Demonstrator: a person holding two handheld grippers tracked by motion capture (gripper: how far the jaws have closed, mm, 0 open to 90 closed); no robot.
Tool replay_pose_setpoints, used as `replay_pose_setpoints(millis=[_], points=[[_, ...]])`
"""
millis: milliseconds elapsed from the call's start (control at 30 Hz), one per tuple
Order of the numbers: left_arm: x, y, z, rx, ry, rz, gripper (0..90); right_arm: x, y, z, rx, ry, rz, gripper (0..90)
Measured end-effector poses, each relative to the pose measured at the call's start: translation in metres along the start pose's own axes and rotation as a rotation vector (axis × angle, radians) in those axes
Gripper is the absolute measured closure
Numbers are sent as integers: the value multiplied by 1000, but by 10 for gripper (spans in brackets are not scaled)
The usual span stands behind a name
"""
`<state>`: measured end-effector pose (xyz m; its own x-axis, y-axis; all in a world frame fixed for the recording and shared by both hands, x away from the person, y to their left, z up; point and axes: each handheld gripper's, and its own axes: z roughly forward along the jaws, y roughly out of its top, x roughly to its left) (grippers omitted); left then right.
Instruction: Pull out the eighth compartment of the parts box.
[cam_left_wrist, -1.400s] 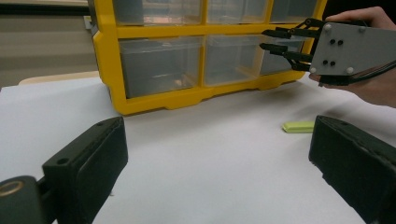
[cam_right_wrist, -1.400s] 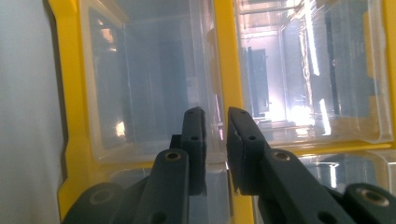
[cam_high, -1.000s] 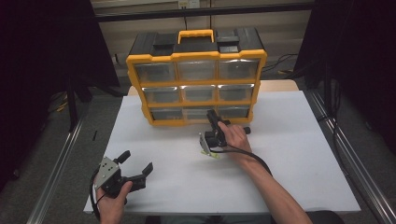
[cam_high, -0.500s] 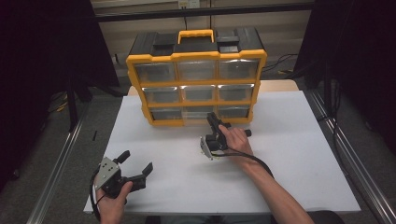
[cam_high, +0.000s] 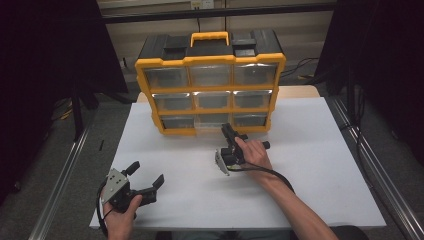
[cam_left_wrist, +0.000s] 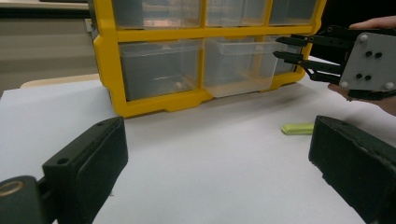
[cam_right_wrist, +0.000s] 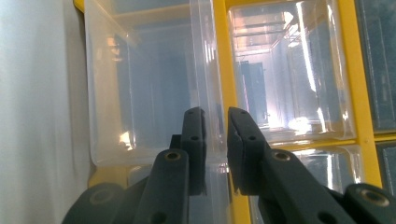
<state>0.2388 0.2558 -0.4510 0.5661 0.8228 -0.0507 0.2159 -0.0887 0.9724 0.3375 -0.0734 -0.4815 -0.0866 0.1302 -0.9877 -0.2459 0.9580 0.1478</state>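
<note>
A yellow and black organizer (cam_high: 210, 62) with clear drawers stands at the back of the white table (cam_high: 320, 165). Its bottom middle drawer (cam_high: 212, 121) (cam_left_wrist: 238, 65) is pulled partly out. My right gripper (cam_high: 226, 129) (cam_left_wrist: 278, 47), rolled on its side, reaches that drawer's front. In the right gripper view its jaws (cam_right_wrist: 215, 114) stand close together, with the drawer's (cam_right_wrist: 140, 93) clear front lip between the pads. My left gripper (cam_high: 147, 172) (cam_left_wrist: 217, 135) rests near the table's front left, jaws wide apart with nothing between them.
A small flat pale-green piece (cam_left_wrist: 298, 128) lies on the table in front of the organizer, below the right gripper. The bottom left drawer (cam_left_wrist: 159, 67) holds a tiny pale object. Black curtains and metal rails flank the table.
The right hand has drawn back a little toward the near edge, still at the drawer. The left gripper has stayed where it was.
</note>
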Motion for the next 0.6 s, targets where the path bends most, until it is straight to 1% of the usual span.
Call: replay_pose_setpoints(millis=[33,133,233,367,400,433,467,500,567,600], points=[[0,0,0,1,4,1,48,0,0,-1,-3,6,-4,781],[0,0,0,2,3,-1,48,0,0,-3,-11,2,-11,781],[0,0,1,5,0,-7,47,0,0,-4,-11,1,-10,781],[0,0,0,7,-4,-2,48,0,0,-5,-11,6,-3,780],[0,0,1,3,-4,-3,47,0,-1,-5,-16,8,-11,780],[0,0,1,5,-4,-1,47,0,-1,-6,-14,13,-10,781],[0,0,1,7,-6,-3,47,1,-1,-7,-9,7,0,781],[0,0,1,8,-4,-2,47,0,-1,-7,-20,6,-14,781],[0,-1,1,8,-14,-9,47,0,-1,-7,-20,6,-8,780],[0,-1,1,7,-12,-12,48,0,-2,-8,-21,6,-6,779]])
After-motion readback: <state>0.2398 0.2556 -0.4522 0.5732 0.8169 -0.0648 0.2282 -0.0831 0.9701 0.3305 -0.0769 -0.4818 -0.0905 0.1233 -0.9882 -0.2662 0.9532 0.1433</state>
